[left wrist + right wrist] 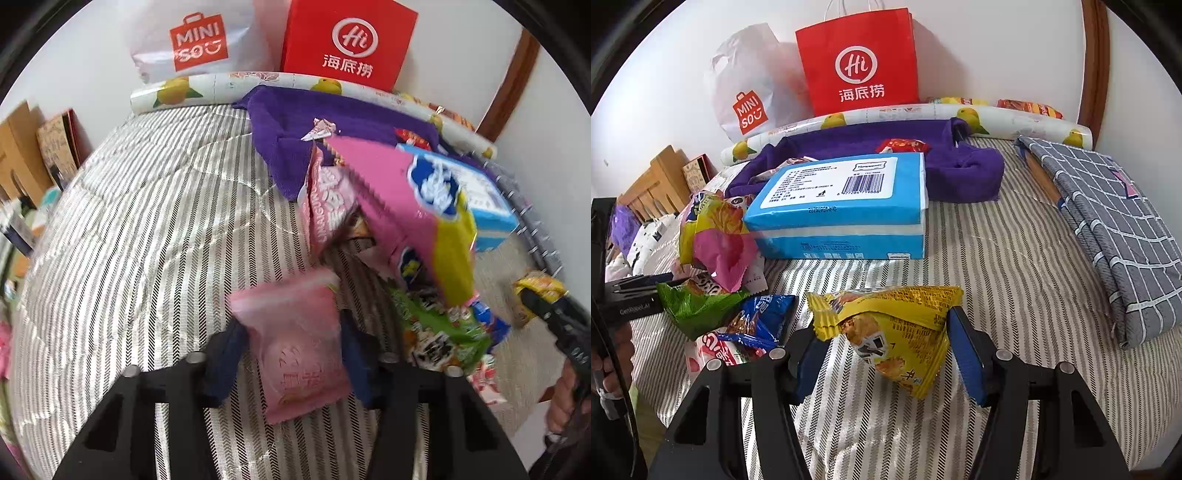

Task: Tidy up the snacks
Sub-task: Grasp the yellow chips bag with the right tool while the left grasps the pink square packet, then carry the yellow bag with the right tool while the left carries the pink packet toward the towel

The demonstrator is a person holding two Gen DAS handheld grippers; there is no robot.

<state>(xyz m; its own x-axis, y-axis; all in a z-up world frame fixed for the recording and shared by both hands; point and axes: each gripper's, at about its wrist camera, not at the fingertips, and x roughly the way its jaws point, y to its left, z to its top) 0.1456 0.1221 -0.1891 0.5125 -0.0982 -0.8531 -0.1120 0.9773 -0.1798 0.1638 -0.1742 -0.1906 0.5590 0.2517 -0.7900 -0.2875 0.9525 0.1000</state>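
at the bottom of the left wrist view, the left claw pinches a pale pink snack packet over the striped bed cover. at the bottom of the right wrist view, the right claw clamps a yellow snack bag between its blue pads. left of it lies a heap of mixed packets. further up sits a blue tissue pack on a purple towel, with a red paper bag against the wall.

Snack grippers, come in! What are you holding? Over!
Left gripper around pink packet, grip unclear. Right gripper clamped on yellow packet. Snack pile beside blue box. Nothing blocking.
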